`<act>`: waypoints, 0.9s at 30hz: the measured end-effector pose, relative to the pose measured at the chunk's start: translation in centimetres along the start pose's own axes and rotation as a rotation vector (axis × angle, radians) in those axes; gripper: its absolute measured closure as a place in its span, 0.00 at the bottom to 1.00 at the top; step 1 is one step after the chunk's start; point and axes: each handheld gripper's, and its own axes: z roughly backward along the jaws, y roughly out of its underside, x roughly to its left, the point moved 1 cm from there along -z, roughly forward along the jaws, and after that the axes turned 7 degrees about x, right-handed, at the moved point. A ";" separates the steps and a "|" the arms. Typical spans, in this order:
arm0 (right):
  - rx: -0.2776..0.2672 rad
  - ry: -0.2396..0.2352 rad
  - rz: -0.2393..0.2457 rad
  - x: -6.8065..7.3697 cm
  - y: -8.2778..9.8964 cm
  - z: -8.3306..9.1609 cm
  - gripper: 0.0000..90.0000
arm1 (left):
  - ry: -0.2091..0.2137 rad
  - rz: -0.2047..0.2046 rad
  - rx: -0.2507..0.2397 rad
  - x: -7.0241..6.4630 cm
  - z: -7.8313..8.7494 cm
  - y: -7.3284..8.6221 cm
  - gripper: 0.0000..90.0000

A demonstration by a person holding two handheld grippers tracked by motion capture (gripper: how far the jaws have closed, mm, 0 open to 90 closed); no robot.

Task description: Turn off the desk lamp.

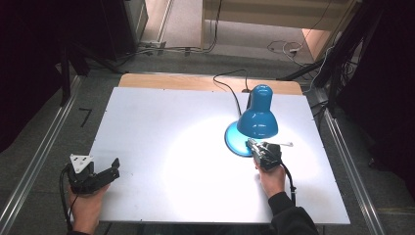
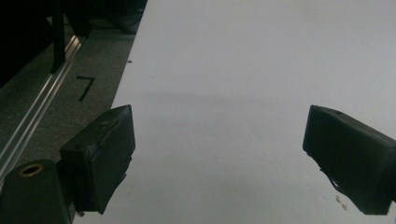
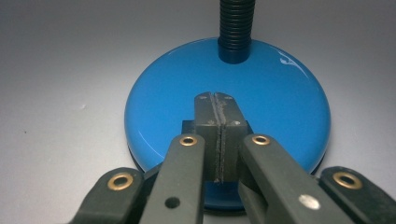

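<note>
From the high view, one blue desk lamp stands lit at the right rear of the white surface, its shade throwing a bright pool of light toward the middle. The right gripper reaches in under the shade, jaws tip-down over the lamp's round base.

The right gripper view gives what the high view cannot: the two jaws are clenched flat against each other with nothing between them, their tips over the glossy base, in front of the ribbed black neck (whether the tips actually press on the base, or on a switch beneath them, cannot be made out). The shade is cut off above this frame.

The left gripper rests at the near left corner of the surface, well apart from the lamp. Its own view shows both jaws spread wide, released, over bare white surface.

Counted: one lamp, two grippers, two hands.
</note>
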 end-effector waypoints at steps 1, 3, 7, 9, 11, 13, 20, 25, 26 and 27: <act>0.001 0.001 0.001 0.0 0.0 -0.1 0.96 | 0.000 0.000 0.000 0.0 0.0 0.0 0.11; 0.003 0.002 0.000 0.0 0.0 -0.2 0.96 | -0.002 0.001 0.000 0.0 0.0 0.0 0.11; 0.012 0.002 0.003 0.0 0.0 -0.4 0.96 | -0.002 0.003 0.002 0.0 0.0 0.0 0.11; 0.012 0.001 0.002 0.0 0.0 -0.4 0.96 | -0.002 0.002 0.002 0.0 0.0 0.0 0.11; 0.010 0.000 -0.001 0.0 0.0 -0.4 0.96 | -0.001 0.003 0.001 0.0 0.0 0.0 0.11; 0.010 0.000 0.002 0.0 0.0 -0.5 0.97 | -0.001 0.003 0.002 0.0 0.0 0.0 0.11; 0.006 0.005 0.008 0.0 0.1 -0.5 0.97 | -0.001 0.001 0.001 0.0 0.0 0.0 0.11; 0.005 0.004 0.011 0.0 0.1 -0.5 0.97 | 0.000 0.000 0.001 -0.1 0.0 0.0 0.11; 0.005 0.004 0.012 0.0 0.1 -0.5 0.97 | 0.000 0.001 0.001 -0.1 0.0 0.0 0.11; 0.005 0.003 0.013 0.0 0.1 -0.5 0.97 | -0.001 0.001 0.001 -0.1 0.0 0.0 0.11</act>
